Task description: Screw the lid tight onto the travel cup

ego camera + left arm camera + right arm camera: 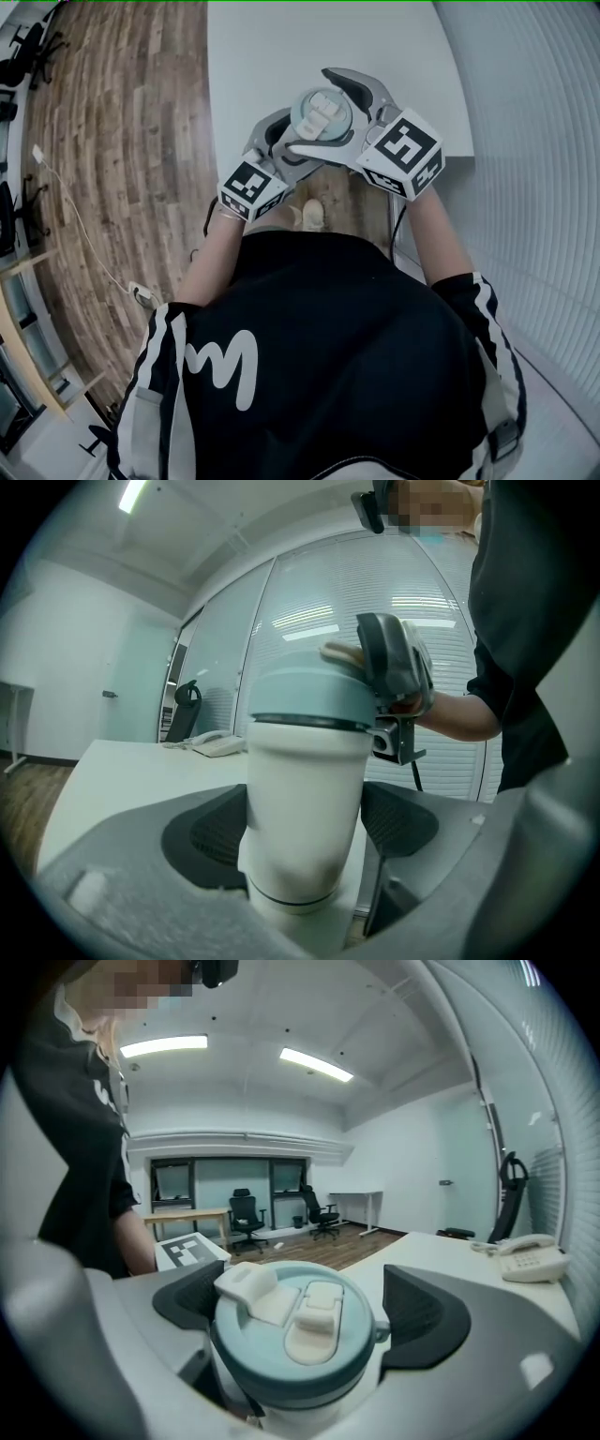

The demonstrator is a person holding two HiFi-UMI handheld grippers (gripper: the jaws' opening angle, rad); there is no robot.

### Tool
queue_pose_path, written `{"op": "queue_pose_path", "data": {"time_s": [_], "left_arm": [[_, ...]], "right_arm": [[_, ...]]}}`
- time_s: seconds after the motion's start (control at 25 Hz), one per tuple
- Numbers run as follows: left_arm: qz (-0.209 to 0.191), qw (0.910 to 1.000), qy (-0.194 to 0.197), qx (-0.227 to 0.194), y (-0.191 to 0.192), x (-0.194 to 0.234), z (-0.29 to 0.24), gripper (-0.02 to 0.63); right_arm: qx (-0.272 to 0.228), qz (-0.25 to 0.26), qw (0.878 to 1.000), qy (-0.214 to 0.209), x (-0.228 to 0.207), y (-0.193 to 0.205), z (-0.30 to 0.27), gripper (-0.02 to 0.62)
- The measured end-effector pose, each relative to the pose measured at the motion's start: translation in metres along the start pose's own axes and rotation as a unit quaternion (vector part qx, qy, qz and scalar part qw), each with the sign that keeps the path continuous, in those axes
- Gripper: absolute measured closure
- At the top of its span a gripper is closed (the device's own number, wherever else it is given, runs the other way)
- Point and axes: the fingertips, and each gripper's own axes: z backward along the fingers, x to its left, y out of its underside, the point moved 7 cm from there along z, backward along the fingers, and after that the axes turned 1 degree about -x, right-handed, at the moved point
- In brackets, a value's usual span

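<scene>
At the near edge of the bench (pixel 262 56), the left gripper (pixel 305 829) clamps the white body of the upright travel cup (pixel 305 780), while the right gripper (pixel 305 1312) has its jaws closed on the teal lid (pixel 295 1340) atop it.

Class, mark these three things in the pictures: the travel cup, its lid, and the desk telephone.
travel cup (pixel 305 808): left gripper view, white side wall.
lid (pixel 309 1337): right gripper view, cream flap on its top.
telephone (pixel 534 1264): right gripper view, its body.
</scene>
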Motion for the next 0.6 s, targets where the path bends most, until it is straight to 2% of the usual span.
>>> {"op": "queue_pose_path", "data": {"time_s": [0.16,0.24,0.36,0.6], "left_arm": [[0.005,1.0,0.0,0.005,-0.003,-0.003,-0.001,0.218],[0.006,1.0,0.001,0.005,-0.007,-0.006,-0.003,0.218],[0.002,1.0,0.0,0.003,-0.009,-0.006,-0.005,0.218],[0.001,1.0,-0.006,-0.005,-0.007,-0.002,-0.003,0.216]], "right_arm": [[-0.018,-0.038,0.993,0.109,0.005,0.0,0.006,0.067],[-0.029,-0.048,0.988,0.141,0.008,-0.002,0.011,0.068],[-0.039,-0.061,0.988,0.139,0.01,-0.004,0.018,0.068],[-0.028,-0.062,0.991,0.114,0.015,-0.002,0.025,0.069]]}}
